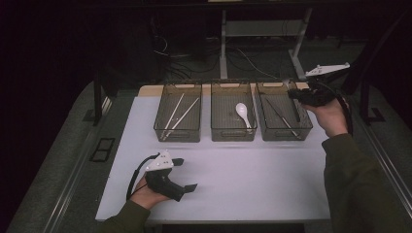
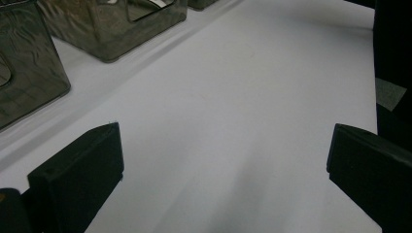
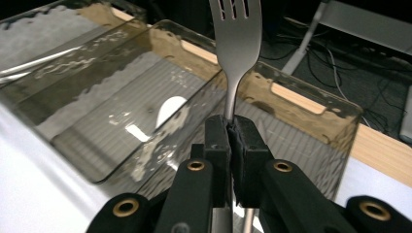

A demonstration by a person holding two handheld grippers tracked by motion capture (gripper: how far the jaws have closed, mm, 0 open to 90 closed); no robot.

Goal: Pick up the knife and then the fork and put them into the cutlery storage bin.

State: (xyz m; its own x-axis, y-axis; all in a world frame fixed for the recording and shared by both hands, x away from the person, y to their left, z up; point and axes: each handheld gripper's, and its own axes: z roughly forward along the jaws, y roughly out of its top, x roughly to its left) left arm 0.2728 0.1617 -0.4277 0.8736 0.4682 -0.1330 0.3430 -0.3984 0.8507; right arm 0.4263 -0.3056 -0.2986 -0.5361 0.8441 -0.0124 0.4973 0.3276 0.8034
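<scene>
Fork [image 3: 236, 43]: one, pinched by right gripper [image 3: 229, 127] fingers.
Bins: three.
Left gripper [image 2: 223, 160]: fingers spread, nothing between.
Spoon [image 1: 243, 112]: one.

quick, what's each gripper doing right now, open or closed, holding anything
Left gripper: open, holding nothing, over the white table.
Right gripper: closed on a fork.

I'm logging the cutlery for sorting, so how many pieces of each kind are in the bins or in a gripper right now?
Chopsticks: 2, in the left bin
Spoon: 1, white, in the middle bin
Fork: 1, clamped in the right gripper
Slim utensil in the right bin: 1, kind unclear
Total: 5
</scene>
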